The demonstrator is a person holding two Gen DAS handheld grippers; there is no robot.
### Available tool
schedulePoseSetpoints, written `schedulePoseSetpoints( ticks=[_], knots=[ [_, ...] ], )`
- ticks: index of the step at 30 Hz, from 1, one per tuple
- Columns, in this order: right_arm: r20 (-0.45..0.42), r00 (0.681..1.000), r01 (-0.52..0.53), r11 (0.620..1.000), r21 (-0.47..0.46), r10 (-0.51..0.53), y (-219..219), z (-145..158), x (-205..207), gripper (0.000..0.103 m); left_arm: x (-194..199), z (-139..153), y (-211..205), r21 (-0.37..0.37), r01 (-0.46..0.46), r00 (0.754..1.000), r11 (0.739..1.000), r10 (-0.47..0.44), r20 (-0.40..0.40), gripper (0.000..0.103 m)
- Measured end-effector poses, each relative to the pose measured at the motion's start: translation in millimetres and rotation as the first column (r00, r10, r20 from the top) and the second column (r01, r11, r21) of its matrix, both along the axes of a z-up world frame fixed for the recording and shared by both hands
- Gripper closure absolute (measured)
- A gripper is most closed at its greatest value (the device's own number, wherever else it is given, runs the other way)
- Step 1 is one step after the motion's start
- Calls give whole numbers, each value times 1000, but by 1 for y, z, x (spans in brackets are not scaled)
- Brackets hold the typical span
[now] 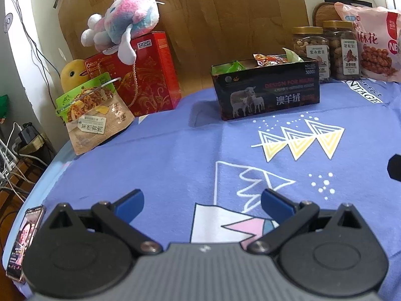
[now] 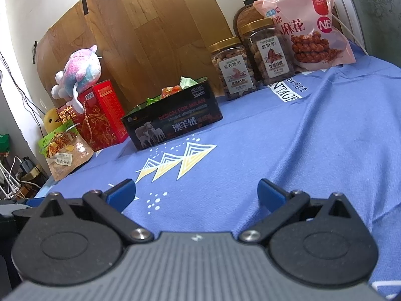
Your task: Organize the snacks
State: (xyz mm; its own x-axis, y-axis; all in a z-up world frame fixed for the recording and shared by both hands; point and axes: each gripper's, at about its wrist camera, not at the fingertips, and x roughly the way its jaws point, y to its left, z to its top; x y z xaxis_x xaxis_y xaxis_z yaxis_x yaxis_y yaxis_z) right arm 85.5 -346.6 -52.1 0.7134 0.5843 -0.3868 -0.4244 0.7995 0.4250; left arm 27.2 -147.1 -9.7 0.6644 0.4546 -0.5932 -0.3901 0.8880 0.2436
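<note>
Left wrist view: my left tongs (image 1: 202, 200) spread wide, empty, over blue-clothed worktop (image 1: 175, 155); black snack box (image 1: 265, 92) at 1 o'clock; right tongs (image 2: 196, 195) likewise released, empty

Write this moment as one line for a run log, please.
left gripper: open, empty | right gripper: open, empty | black box: holds snacks | two jars, pink bag: behind it
</note>
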Motion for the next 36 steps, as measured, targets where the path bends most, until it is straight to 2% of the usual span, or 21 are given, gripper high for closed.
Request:
schedulePoseSetpoints(
  ticks=[32,36],
  knots=[
    [-2,1000,1,1000,3,-1,-2,-1,1,0,0,1,-4,-40,25,1000,999,-25,-8,0],
    [-1,1000,-1,1000,3,1,-2,-1,1,0,0,1,-3,-77,47,999,996,-48,-9,0]
  ],
)
